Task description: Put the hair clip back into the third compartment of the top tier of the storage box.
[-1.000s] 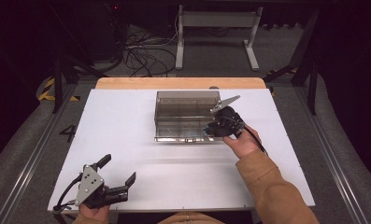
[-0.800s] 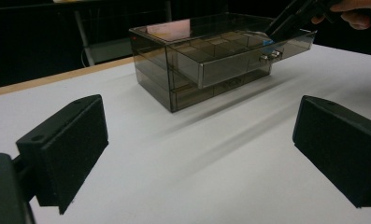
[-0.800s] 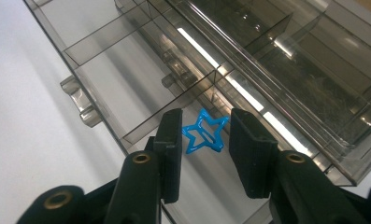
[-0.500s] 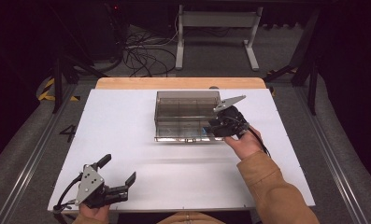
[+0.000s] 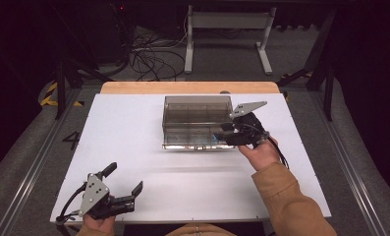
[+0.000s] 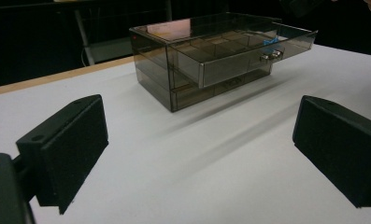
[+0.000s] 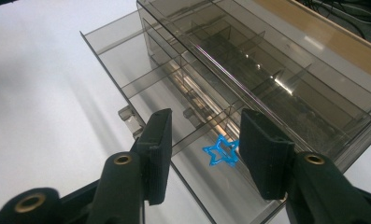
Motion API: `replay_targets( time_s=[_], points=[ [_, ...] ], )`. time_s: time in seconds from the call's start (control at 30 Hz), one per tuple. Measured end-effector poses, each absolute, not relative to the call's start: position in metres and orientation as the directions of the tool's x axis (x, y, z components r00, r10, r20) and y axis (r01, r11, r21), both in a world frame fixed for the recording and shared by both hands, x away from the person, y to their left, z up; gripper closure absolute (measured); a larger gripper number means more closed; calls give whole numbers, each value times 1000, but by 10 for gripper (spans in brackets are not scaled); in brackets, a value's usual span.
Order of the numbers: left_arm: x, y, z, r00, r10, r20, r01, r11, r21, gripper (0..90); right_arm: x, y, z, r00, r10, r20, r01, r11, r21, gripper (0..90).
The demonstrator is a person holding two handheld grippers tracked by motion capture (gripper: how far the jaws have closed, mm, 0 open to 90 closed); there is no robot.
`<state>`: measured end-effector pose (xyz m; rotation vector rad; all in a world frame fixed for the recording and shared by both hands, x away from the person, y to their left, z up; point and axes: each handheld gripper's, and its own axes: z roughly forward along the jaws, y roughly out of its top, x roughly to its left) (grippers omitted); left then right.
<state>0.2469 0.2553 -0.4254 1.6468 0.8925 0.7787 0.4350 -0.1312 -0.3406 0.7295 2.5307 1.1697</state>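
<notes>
— White table [image 5: 133, 128], drawer [image 7: 141, 100] pulled out: your right gripper [image 7: 202, 140], jaws parted and just opening, hangs over the blue star [image 7: 220, 151] in its five-o'clock compartment.

— Risk?

— Snagging the drawer's divider could drag it. Your left gripper [image 5: 121, 189] rests open at seven o'clock.

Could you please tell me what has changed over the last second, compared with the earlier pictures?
The right gripper has lifted slightly above the open upper drawer of the smoky clear plastic drawer box; its jaws have just been opening, and a small blue star lies loose in the drawer below them. The left gripper, open, and the box stayed put.
</notes>
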Motion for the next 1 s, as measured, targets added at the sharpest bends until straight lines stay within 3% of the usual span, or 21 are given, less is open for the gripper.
replay_targets(
  time_s=[0.33,0.5,0.83,1.0],
  points=[
    [247,255,-425,509,859,55,171,-163,972,41,427,-135,-334,-847,530,-37,305,543,782,542],
    [247,255,-425,510,858,55,170,-163,972,41,419,-142,-330,-851,523,-45,288,536,794,494],
    [247,255,-425,508,860,55,169,-162,972,41,402,-163,-324,-865,501,-33,252,491,834,229],
    [247,254,-425,509,859,56,170,-164,972,41,395,-176,-323,-864,504,-19,245,452,858,150]
  ],
)
